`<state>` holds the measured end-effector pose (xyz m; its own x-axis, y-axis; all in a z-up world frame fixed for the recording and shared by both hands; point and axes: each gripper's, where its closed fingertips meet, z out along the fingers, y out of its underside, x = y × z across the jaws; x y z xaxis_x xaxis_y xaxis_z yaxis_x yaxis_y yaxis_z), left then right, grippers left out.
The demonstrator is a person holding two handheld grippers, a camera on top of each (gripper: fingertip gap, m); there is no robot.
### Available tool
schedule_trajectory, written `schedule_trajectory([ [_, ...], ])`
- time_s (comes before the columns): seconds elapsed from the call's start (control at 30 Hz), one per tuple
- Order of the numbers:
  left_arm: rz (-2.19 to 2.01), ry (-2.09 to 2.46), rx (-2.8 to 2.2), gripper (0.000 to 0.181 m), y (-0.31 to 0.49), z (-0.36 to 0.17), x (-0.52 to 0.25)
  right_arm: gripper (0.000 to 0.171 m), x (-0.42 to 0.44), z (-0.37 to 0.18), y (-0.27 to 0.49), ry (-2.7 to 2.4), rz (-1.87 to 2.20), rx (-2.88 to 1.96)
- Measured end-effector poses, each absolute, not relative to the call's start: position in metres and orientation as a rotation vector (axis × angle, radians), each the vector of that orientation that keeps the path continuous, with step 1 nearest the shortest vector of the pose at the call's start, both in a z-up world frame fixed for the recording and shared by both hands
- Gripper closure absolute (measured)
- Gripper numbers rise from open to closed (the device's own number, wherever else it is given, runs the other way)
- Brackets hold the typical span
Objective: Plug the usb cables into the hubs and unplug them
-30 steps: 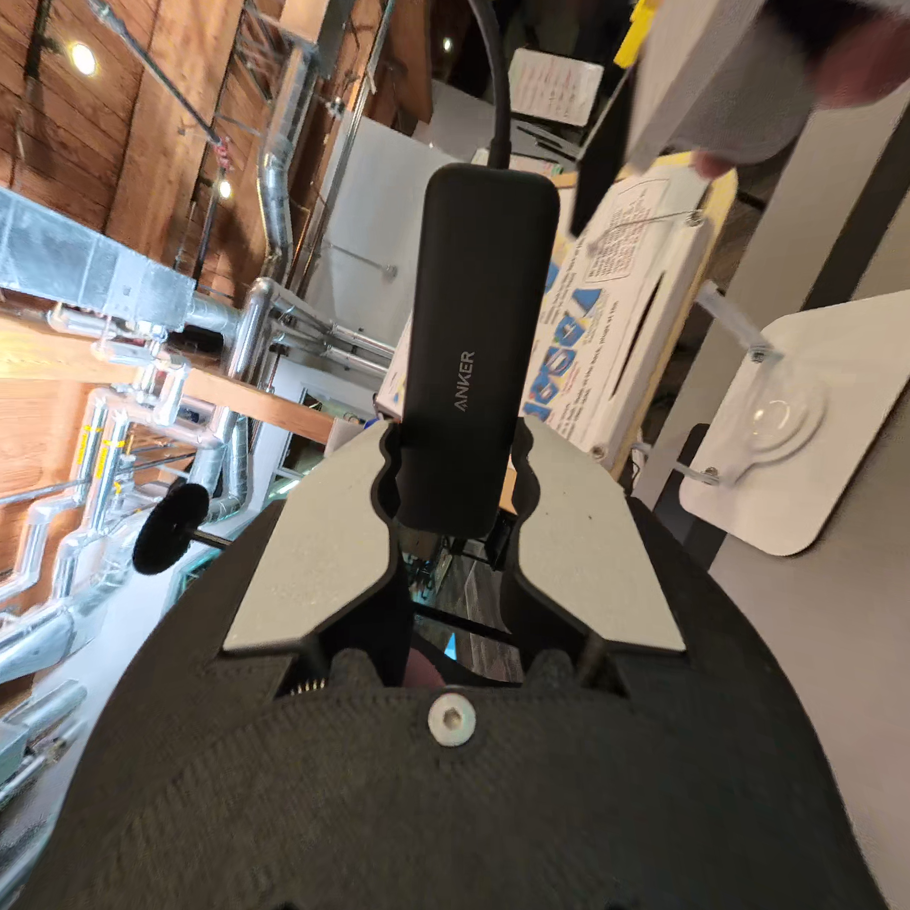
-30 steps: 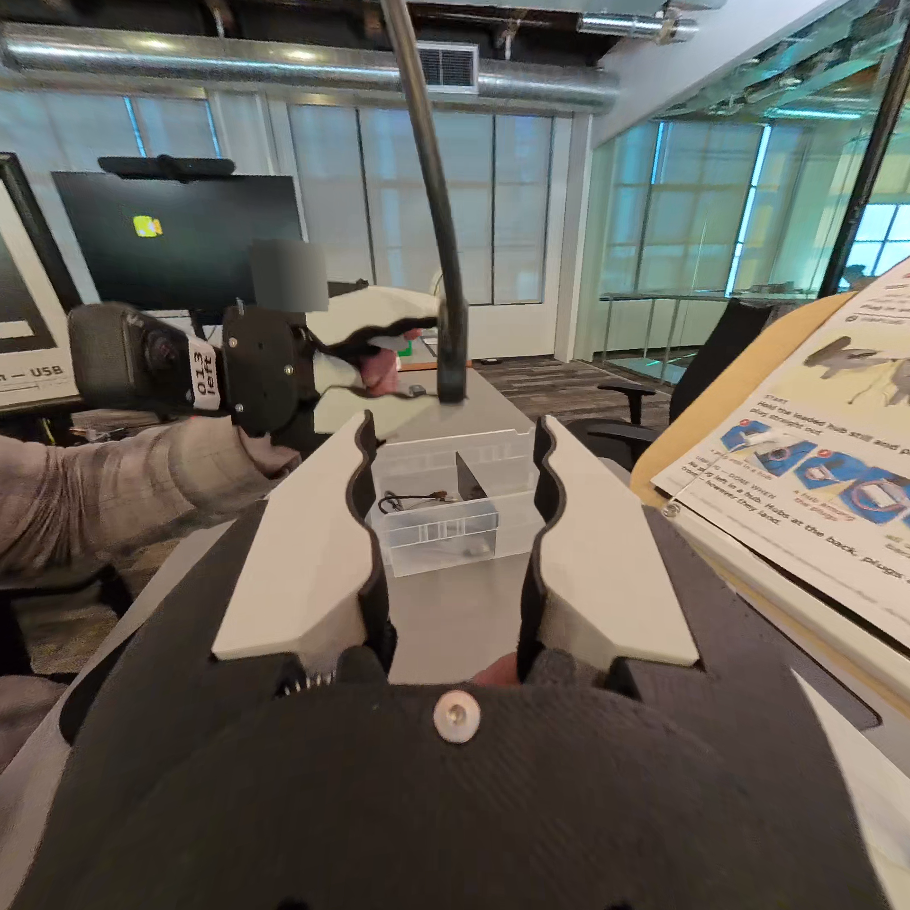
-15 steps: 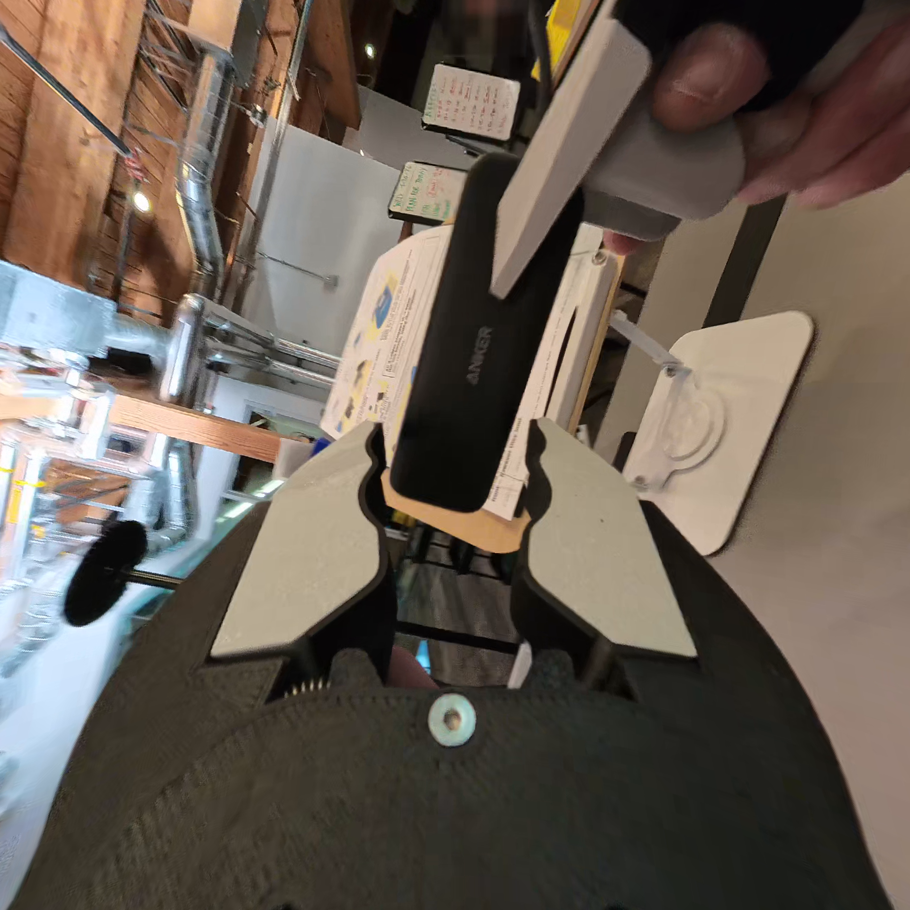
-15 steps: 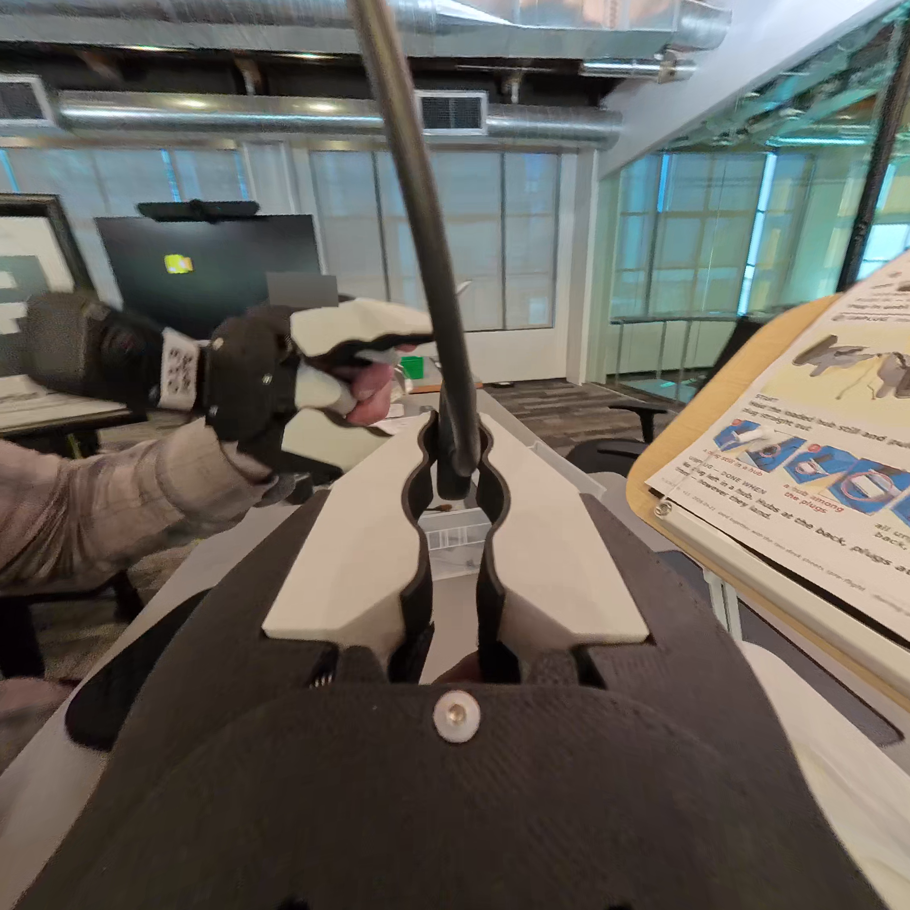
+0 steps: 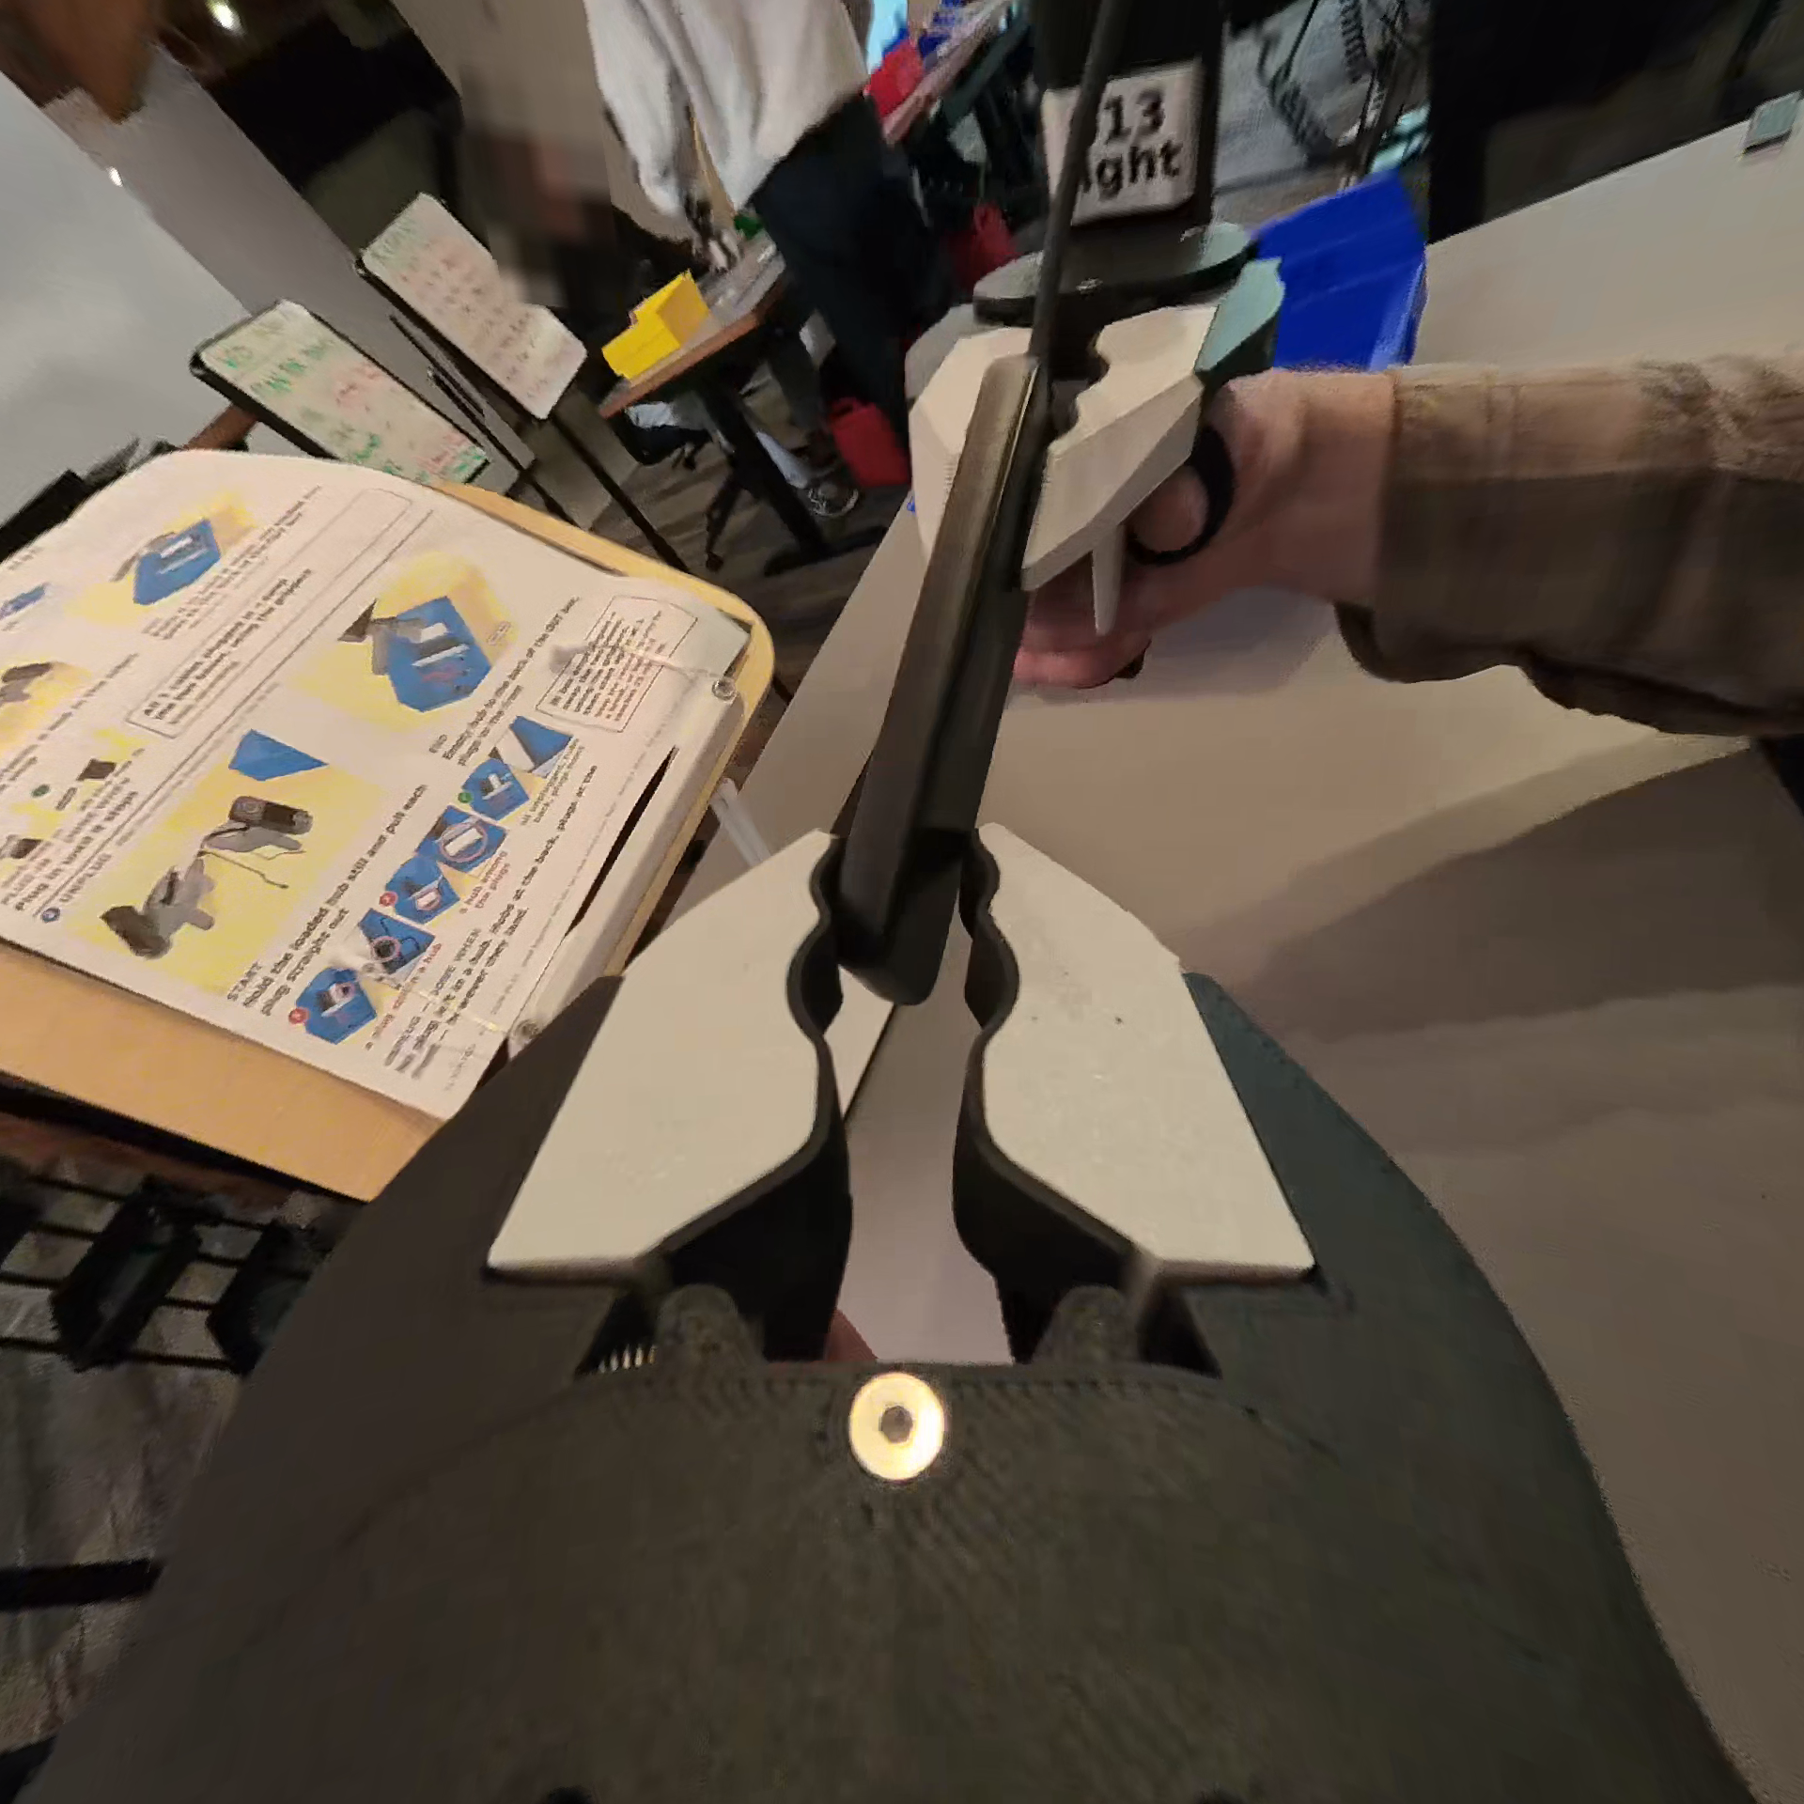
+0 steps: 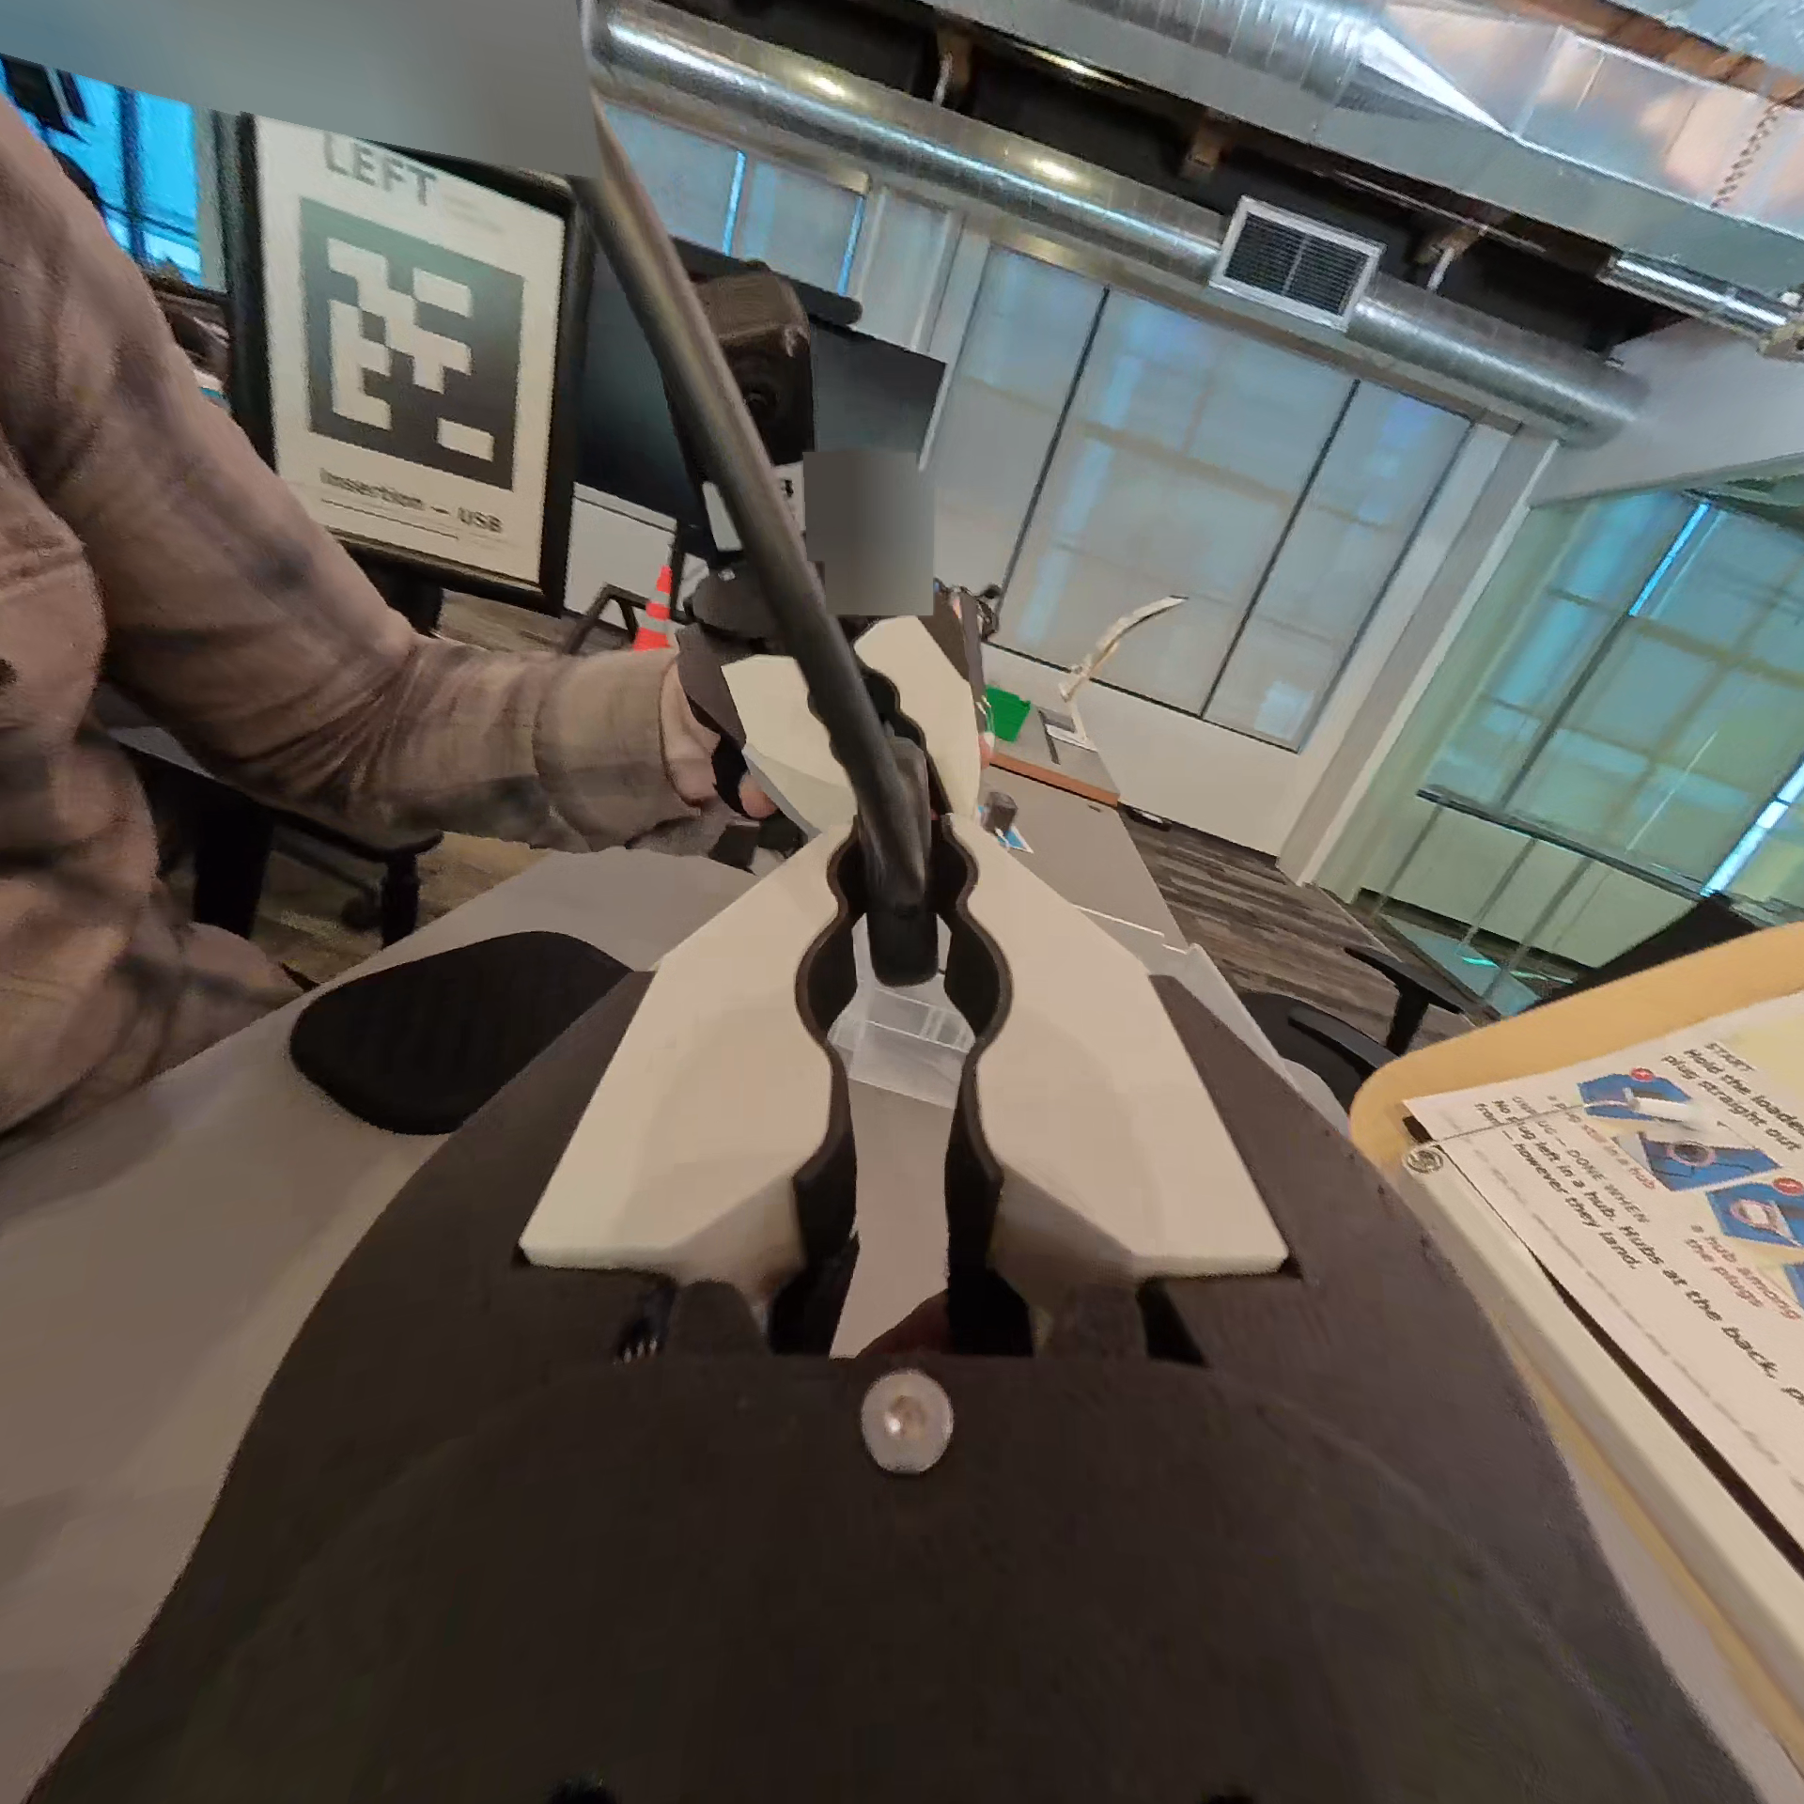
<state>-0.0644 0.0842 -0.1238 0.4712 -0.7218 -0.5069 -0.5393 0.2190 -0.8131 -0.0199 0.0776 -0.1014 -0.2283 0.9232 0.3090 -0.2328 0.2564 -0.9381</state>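
A black USB hub hangs in the air, turned edge-on in the left wrist view. My left gripper is shut on its near end. My right gripper shows beyond it, shut on the hub's black cable where the cable leaves the far end. In the right wrist view my right gripper is clamped on the cable, which rises to the upper left. The left gripper faces it just behind. No plug shows in the hub's ports.
A grey table lies below. An instruction sheet on a tilted wooden board stands beside it and shows again in the right wrist view. A clear plastic bin and a black pad are on the table. A person's sleeved arms hold the grippers. The tips of one gripper are about 6 centimetres away from the tips of the other.
The right gripper went from open to shut on the cable. The hub has turned from flat-on to edge-on, and the left gripper's fingers have narrowed onto it. Both views have swung down toward the table.
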Motion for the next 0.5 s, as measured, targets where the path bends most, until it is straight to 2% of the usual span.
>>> schedule_trajectory([
  [0.27, -0.027, 1.103, -1.296, 0.168, 0.078, -0.117, -0.059, 0.14, -0.023, -0.086, 0.094, -1.243, 1.292, -0.797],
  [0.3, 0.033, 1.078, -1.284, 0.168, 0.081, -0.113, -0.063, 0.133, -0.025, -0.086, 0.102, -1.211, 1.28, -0.842],
  [0.33, 0.098, 1.053, -1.269, 0.168, 0.084, -0.109, -0.068, 0.119, -0.025, -0.086, 0.109, -1.183, 1.273, -0.88],
  [0.43, 0.342, 0.945, -1.241, 0.169, 0.095, -0.093, -0.086, 0.102, -0.021, -0.09, 0.14, -1.055, 1.332, -1.049],
  [0.5, 0.566, 0.917, -1.206, 0.169, 0.103, -0.088, -0.098, 0.102, -0.021, -0.098, 0.15, -1.013, 1.412, -1.165],
])
